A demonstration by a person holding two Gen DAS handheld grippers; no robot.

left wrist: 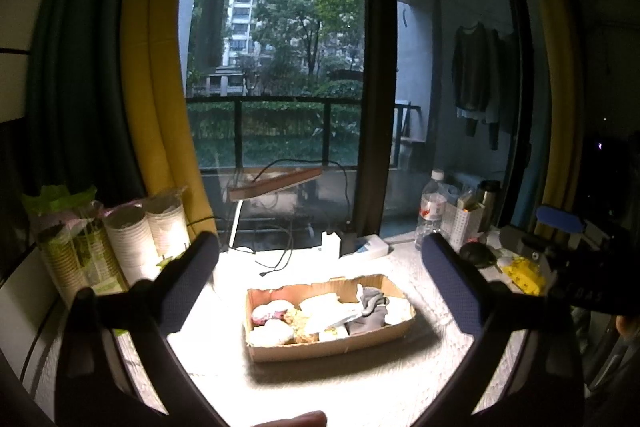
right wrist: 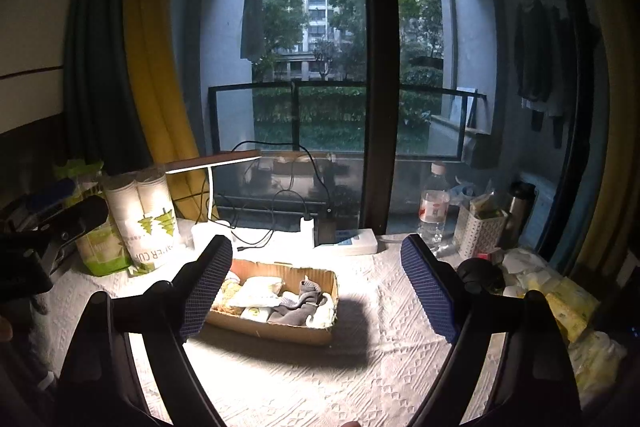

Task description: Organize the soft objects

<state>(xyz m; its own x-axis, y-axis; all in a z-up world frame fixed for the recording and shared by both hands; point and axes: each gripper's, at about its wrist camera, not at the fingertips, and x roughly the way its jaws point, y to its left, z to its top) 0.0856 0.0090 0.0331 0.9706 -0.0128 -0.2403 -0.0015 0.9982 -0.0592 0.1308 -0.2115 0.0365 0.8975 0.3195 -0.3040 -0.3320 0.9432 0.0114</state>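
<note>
A big window [left wrist: 280, 75] fills the back, with trees and a tall building outside. A yellow curtain [left wrist: 156, 87] hangs at its left side, next to a dark green one.

In front of the window is a table [right wrist: 320, 379] with a white bumpy cloth on it. A lamp [right wrist: 212, 163] shines down and makes the cloth very bright.

A flat cardboard box [left wrist: 332, 345] sits in the middle of the table. Soft things are packed inside it. A grey sock [left wrist: 370, 307] lies at the right end of the box. White and pale soft things fill the middle, and a round pink and white one [left wrist: 266, 313] lies at the left end. They all touch each other.

Stacks of paper cups [right wrist: 148, 215] in plastic wrap stand at the left of the table. A water bottle [right wrist: 434, 207] stands at the back right, near the glass. Beside it is a white holder and a dark flask. A power strip [right wrist: 352, 241] with black cords lies behind the box. Yellow packs [right wrist: 568, 303] lie at the far right edge.

The left tongs [left wrist: 320, 275] hang above the table in front of the box, spread wide apart, with nothing between them. The right tongs [right wrist: 316, 287] hang over the table too, the box showing between them. They are also spread wide and hold nothing.
</note>
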